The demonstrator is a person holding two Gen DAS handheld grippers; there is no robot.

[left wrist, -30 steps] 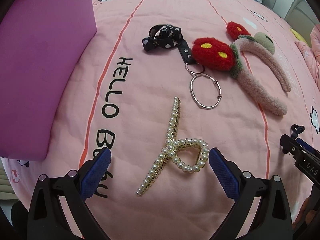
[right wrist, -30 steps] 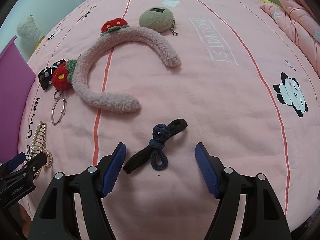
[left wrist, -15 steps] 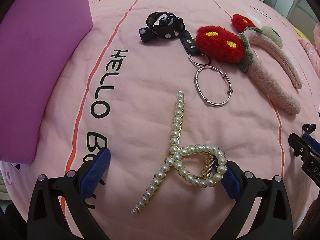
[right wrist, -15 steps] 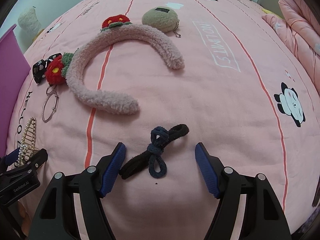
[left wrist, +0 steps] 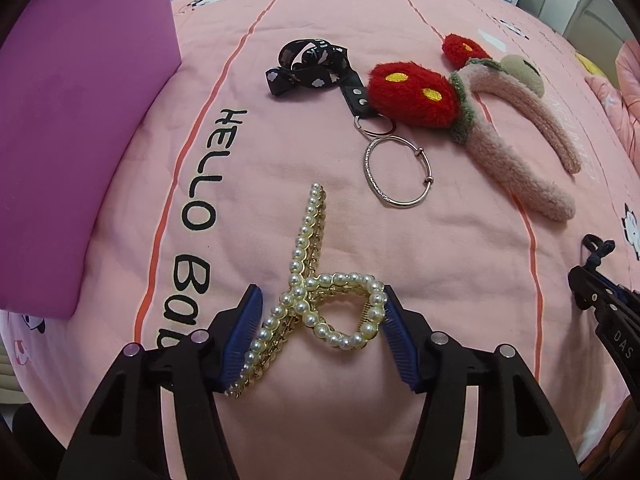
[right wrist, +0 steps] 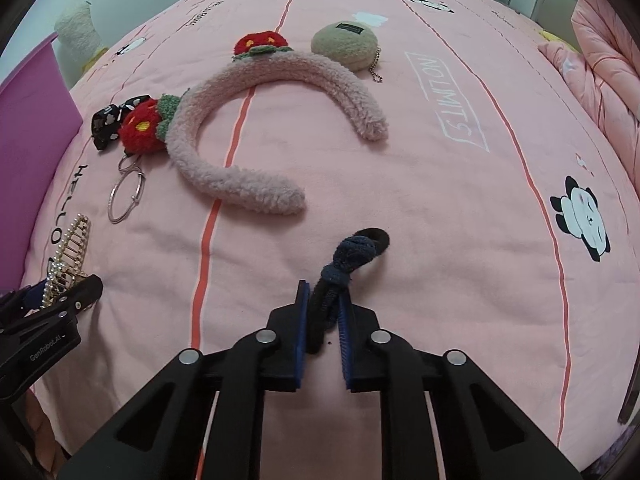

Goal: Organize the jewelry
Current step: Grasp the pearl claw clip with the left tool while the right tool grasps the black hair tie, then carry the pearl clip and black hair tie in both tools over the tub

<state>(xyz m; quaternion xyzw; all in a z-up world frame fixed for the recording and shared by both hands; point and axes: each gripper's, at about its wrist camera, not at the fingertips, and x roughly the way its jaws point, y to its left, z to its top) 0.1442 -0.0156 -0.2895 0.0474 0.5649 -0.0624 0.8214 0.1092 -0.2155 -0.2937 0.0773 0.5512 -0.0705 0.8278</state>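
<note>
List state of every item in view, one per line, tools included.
Left tool: just been closing, pads on the pearl hair claw.
Right tool: just closed, shut on the dark hair tie.
Pearl hair claw: gripped, lying on bedspread.
Dark hair tie: pinched, far end free.
Pink headband: lying flat, untouched.
Silver bangle: flat, untouched.
Beige pouch: untouched.
</note>
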